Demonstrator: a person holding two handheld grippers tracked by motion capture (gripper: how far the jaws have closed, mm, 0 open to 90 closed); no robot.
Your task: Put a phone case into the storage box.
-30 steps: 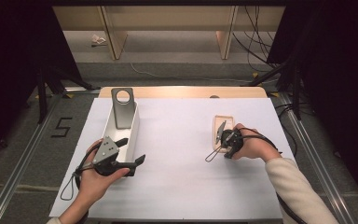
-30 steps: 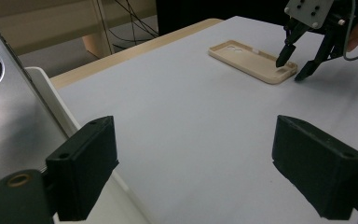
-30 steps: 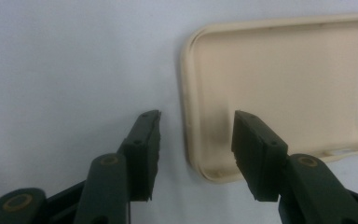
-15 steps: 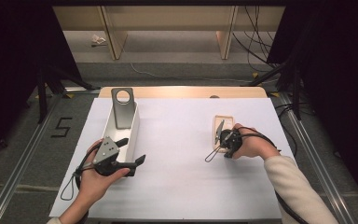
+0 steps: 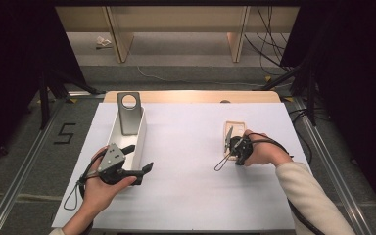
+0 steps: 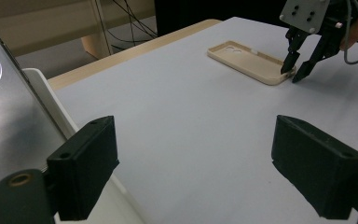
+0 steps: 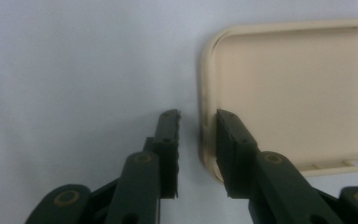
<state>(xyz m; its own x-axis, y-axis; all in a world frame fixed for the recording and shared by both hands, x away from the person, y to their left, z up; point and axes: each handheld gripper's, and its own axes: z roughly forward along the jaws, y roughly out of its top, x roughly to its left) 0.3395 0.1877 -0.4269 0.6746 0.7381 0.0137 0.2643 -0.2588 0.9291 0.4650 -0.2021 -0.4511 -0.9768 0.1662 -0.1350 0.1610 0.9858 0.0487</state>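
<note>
A beige phone case [image 5: 236,128] lies open side up on the white table sheet [image 5: 186,166], right of centre. My right gripper [image 5: 228,133] is at the case's near corner. In the right gripper view its jaws [image 7: 196,117] straddle the case's rim [image 7: 206,112], one outside and one inside, narrowly open, with a gap still showing beside the rim. In the left gripper view this gripper [image 6: 292,73] touches down at the case [image 6: 247,58]. My left gripper [image 5: 138,157] is held wide open and holds nothing [image 6: 200,177], beside a white tray [image 5: 139,134] in which a grey metal phone back [image 5: 129,112] leans.
The tray's white rim [image 6: 51,93] and the grey plate [image 6: 9,121] stand close to my left jaw. A wooden table edge [image 5: 191,96] runs along the back. Cables trail from both grippers. Dark stands and shelving lie beyond the table.
The right gripper has shifted slightly at the case's corner. The left gripper and the tray have stayed where they were.
</note>
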